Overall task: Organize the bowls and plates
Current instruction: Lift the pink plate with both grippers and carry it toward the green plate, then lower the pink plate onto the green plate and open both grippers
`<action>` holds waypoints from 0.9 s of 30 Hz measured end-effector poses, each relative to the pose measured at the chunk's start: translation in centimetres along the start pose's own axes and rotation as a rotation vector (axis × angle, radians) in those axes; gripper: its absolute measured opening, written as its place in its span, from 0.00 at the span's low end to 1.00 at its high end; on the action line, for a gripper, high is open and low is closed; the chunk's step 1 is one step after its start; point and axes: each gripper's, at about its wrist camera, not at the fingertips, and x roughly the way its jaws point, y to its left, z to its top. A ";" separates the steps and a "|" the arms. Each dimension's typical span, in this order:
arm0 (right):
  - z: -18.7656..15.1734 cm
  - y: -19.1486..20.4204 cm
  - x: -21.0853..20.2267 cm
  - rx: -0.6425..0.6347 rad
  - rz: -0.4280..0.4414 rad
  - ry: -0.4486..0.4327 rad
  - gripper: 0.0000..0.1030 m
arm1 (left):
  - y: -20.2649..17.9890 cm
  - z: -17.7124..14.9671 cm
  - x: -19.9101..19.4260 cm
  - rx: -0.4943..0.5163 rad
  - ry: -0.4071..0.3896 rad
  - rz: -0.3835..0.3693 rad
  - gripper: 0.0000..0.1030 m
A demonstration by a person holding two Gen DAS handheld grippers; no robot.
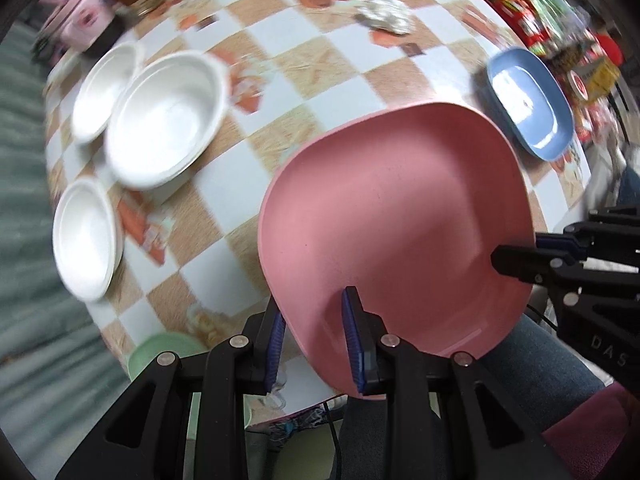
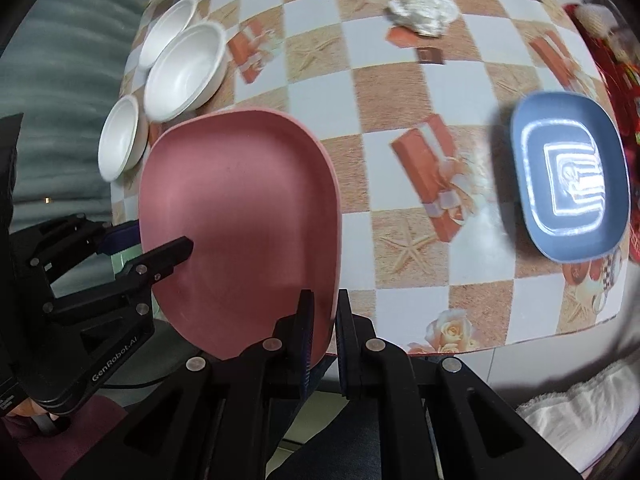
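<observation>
Pink plate (image 1: 396, 216) pinched by both claws; green dish (image 1: 160, 350) only in left view.

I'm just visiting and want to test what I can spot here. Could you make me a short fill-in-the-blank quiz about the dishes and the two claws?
1. Both claws, the left claw and the right claw, grip the rim of the ____ plate.
2. The plate lying alone on the checkered tablecloth is ____.
3. The number of white bowls grouped on the table is ____.

Missing words: pink; blue; three
</observation>
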 end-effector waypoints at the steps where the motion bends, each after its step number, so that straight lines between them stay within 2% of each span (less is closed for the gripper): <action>1: 0.2 0.8 0.3 -0.025 -0.003 0.013 0.12 | 0.7 -0.5 0.0 -0.024 -0.005 -0.001 0.29; 6: 0.8 5.6 2.8 -0.167 -0.016 0.103 0.13 | 4.8 -3.7 0.6 -0.164 -0.007 -0.016 0.29; 14: 1.0 13.2 6.2 -0.375 -0.048 0.194 0.13 | 10.9 -9.0 1.7 -0.359 -0.002 -0.005 0.29; 27: 1.3 21.9 11.4 -0.523 -0.033 0.291 0.13 | 18.5 -15.1 3.4 -0.556 0.014 0.040 0.29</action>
